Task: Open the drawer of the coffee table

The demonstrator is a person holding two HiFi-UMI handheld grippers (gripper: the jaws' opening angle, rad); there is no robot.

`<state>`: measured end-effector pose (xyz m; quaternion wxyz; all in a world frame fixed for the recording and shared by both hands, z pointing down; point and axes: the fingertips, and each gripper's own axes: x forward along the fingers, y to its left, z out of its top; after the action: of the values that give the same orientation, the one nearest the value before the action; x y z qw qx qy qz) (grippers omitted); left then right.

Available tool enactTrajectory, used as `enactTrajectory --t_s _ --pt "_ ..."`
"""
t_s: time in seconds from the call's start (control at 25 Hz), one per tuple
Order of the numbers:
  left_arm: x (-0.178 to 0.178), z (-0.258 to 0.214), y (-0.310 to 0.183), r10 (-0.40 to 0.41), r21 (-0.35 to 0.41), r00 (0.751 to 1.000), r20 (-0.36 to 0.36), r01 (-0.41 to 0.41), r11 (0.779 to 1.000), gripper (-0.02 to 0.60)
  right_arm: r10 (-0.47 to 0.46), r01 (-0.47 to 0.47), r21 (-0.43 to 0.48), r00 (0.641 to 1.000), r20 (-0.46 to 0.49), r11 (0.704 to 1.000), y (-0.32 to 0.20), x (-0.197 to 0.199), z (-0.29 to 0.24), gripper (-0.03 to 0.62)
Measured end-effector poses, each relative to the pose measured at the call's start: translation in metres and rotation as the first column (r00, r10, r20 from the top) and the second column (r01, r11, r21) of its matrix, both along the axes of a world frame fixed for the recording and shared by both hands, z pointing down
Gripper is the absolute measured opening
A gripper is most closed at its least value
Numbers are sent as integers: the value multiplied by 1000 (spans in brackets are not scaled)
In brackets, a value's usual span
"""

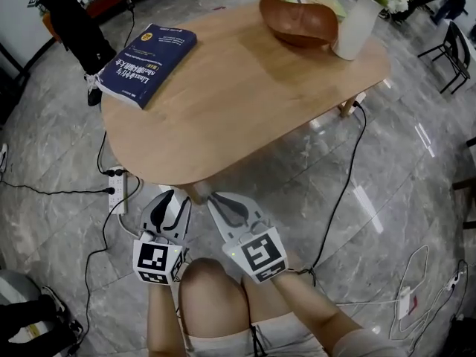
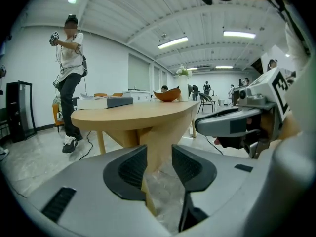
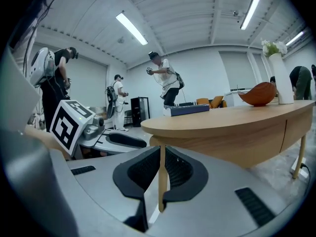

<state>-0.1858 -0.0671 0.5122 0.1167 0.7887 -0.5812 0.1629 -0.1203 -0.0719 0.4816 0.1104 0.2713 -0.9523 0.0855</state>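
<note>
The oval wooden coffee table (image 1: 245, 103) fills the middle of the head view. Both grippers hover low at its near edge, just above the person's knees. My left gripper (image 1: 171, 198) is open; in the left gripper view (image 2: 159, 154) only the table's tapered leg (image 2: 158, 142) shows in the gap between its pads. My right gripper (image 1: 222, 199) sits beside it and is shut (image 3: 163, 154), its pads almost meeting on nothing. In the right gripper view the table's side band (image 3: 232, 137) has a vertical seam near its right end. No handle is visible.
On the table lie a blue book (image 1: 149, 62), a wooden bowl (image 1: 297, 21) and a white vase with flowers (image 1: 355, 27). A power strip (image 1: 117, 192) and cables cross the marble floor. A person stands beyond the table's far left (image 1: 74, 21); a black chair (image 1: 454, 47) is at right.
</note>
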Motion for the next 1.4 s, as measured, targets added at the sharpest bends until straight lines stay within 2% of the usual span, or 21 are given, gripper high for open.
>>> enactTrajectory --t_s 0.2,0.4,0.56,0.72,0.88,0.96,1.4 --pt "-4 3 -8 -2 48 1000 5 2 999 149 -39 39 12 999 -2 999 4 1 5 23" --pt "-12 6 -16 13 51 1000 10 -13 999 155 -43 43 23 999 15 999 2 4 -2 23" --pt "-14 7 -25 14 59 1000 -8 -14 998 155 -45 45 28 999 -5 999 2 5 1 23" --pt "-8 7 -30 8 78 1000 6 -9 997 155 -39 41 32 999 -32 999 0 7 8 21" --pt "-12 6 -32 -17 91 999 -34 20 996 141 -31 32 38 999 -31 999 -3 10 10 21" --pt "-11 5 -31 -6 92 1000 -25 8 996 109 -29 30 33 999 -35 999 -5 11 12 21" --pt "-7 5 -26 26 87 1000 5 -26 996 98 -40 41 15 999 -19 999 -6 9 14 23"
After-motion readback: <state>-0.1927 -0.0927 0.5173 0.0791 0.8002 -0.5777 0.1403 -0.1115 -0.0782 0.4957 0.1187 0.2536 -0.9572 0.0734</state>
